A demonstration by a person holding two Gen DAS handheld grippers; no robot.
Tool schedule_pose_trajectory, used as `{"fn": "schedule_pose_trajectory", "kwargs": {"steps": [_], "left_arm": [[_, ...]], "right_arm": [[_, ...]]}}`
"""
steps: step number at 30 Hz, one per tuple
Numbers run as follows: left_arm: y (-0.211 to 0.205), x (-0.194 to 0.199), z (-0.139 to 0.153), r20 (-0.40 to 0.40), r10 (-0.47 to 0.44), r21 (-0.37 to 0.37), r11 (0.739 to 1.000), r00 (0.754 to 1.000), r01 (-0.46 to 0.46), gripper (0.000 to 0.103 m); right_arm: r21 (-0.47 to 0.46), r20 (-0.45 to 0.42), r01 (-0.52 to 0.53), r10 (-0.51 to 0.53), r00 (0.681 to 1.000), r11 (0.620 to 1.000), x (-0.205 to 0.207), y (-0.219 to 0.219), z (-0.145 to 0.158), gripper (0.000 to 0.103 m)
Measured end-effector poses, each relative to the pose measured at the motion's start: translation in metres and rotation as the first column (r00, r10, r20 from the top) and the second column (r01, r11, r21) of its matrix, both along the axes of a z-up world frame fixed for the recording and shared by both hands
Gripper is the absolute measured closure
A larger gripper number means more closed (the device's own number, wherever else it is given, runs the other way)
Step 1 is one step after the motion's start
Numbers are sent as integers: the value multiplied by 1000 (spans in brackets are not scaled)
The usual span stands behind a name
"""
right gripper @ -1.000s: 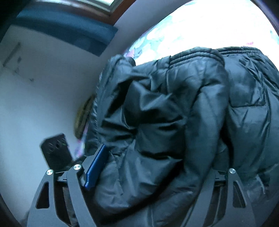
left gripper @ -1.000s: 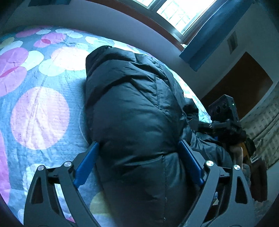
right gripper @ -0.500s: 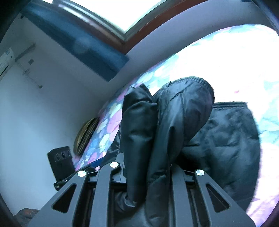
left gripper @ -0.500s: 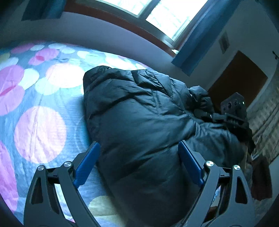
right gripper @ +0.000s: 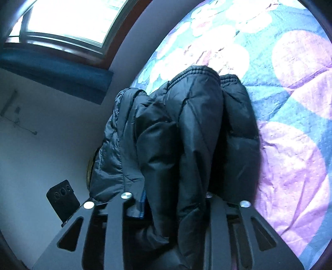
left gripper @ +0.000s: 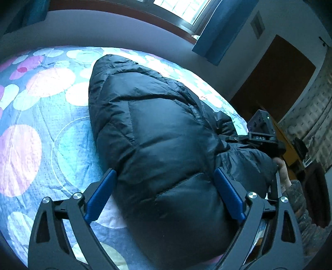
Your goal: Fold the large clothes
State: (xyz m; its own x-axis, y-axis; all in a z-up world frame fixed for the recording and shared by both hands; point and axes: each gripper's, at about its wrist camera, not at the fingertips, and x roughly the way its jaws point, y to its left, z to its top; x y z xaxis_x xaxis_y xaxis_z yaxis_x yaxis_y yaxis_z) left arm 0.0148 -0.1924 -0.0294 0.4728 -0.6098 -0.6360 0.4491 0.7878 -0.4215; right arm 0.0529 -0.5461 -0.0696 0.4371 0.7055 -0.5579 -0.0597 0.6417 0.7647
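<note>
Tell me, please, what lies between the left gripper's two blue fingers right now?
In the left wrist view, the puffy black jacket fills the gap between the open left gripper fingers, lying on the polka-dot bedspread.

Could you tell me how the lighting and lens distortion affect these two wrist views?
Left wrist view: strong fisheye bending of the bed, dark corners, cool blue cast, black puffer jacket fairly sharp. Right wrist view: the window is blown out, the bedspread glares near the top, and the jacket's folds read dark and slightly soft.
</note>
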Motion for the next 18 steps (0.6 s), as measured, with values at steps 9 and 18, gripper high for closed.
{"fn": "schedule_pose_trajectory", "kwargs": {"steps": [9,18], "left_arm": [[-2,1,0,-15,11,-1,1000,1000,-12,10],[-11,1,2,3,11,26,1000,1000,-11,10]], "right_arm": [[-254,171,128,-86,982,959,-43,0,101,55],[-307,57,-162,188,980,938,-67,64,85,57]]}}
